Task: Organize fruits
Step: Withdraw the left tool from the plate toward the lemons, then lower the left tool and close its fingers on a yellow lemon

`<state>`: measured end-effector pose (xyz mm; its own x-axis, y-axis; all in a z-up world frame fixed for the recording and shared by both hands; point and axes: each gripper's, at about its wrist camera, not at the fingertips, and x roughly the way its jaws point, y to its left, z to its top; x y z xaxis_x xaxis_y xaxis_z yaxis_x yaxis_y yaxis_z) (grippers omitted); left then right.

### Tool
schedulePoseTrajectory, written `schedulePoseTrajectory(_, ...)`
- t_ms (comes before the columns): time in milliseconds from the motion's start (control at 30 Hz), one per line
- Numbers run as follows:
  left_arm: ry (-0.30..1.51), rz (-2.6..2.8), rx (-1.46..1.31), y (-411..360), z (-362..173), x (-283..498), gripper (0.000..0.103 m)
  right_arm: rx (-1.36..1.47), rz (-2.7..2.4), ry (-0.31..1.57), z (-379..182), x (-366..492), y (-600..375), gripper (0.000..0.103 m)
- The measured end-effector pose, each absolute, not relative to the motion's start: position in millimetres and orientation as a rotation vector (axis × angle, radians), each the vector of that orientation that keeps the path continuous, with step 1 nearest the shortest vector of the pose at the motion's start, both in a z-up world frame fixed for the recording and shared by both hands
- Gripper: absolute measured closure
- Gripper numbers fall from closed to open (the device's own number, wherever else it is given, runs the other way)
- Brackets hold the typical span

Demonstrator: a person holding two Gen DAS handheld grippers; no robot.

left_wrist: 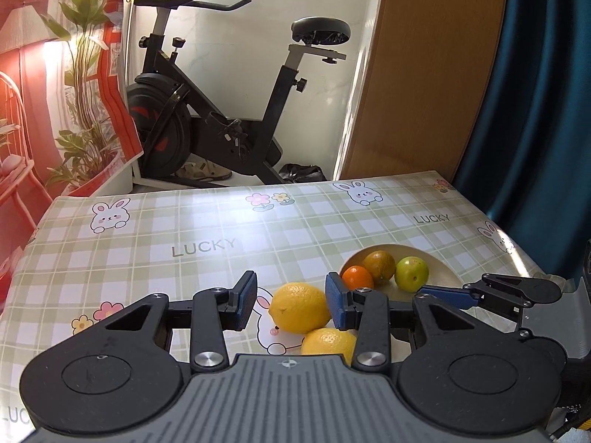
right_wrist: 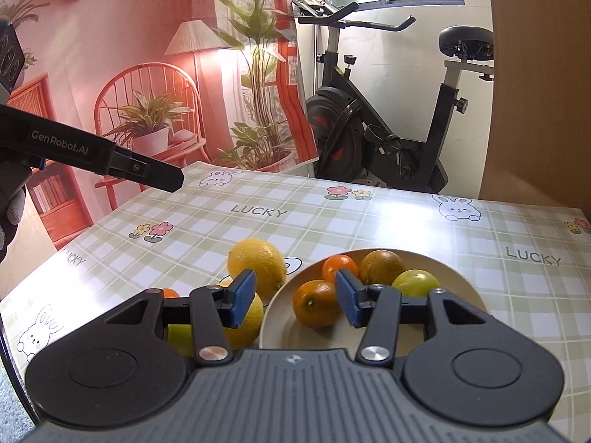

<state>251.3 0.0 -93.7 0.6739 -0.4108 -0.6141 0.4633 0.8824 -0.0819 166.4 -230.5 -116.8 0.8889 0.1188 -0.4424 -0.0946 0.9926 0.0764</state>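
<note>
A beige plate (right_wrist: 469,295) on the checked tablecloth holds several fruits: two small oranges (right_wrist: 317,302), a brownish orange (right_wrist: 382,267) and a green-yellow fruit (right_wrist: 415,282). Beside the plate lie two yellow lemons (right_wrist: 258,262), a green fruit (right_wrist: 181,336) and a small orange (right_wrist: 170,292). My right gripper (right_wrist: 295,299) is open above the plate's left rim, empty. My left gripper (left_wrist: 291,304) is open with a lemon (left_wrist: 299,308) between its pads, a second lemon (left_wrist: 328,341) below it. The plate (left_wrist: 443,277) lies to its right.
The table (left_wrist: 184,243) has a green plaid cloth with bunnies and "LUCKY" print. An exercise bike (left_wrist: 221,110) stands beyond the far edge. A red poster wall (right_wrist: 110,74) is at left, a wooden panel (left_wrist: 424,74) and blue curtain (left_wrist: 535,110) at right.
</note>
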Motion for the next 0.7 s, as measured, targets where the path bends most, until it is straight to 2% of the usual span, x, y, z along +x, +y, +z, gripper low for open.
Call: schedulePoseTrajectory(700, 0.779, -0.532, 0.035, 2.9, -147.7, 265.1, 0.059, -0.004, 0.215, 0.573, -152.7, 189.0, -195.6, 0.052)
